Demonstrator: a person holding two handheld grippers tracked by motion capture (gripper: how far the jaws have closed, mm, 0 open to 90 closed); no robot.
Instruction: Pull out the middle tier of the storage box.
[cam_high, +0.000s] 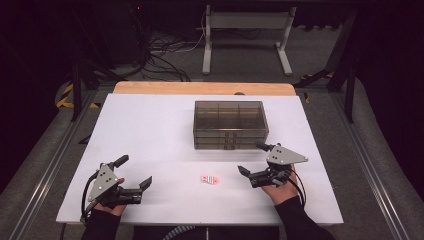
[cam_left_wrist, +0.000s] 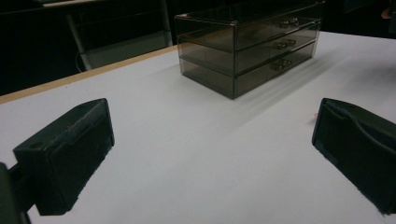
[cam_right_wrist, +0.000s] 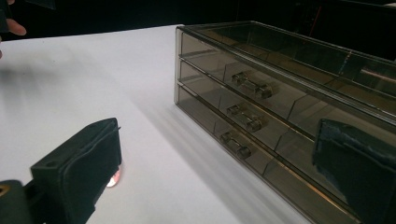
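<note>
Drawer unit (cam_high: 230, 125): on the surface (cam_high: 150, 130), toward the far edge, right of centre. Small packet (cam_high: 210, 179): on the surface, before the drawer unit, toward the near edge. Left gripper (cam_high: 136, 173): near left corner, well left of the packet. Right gripper (cam_high: 252, 160): just right of the packet, before the drawer unit's right end.
</note>
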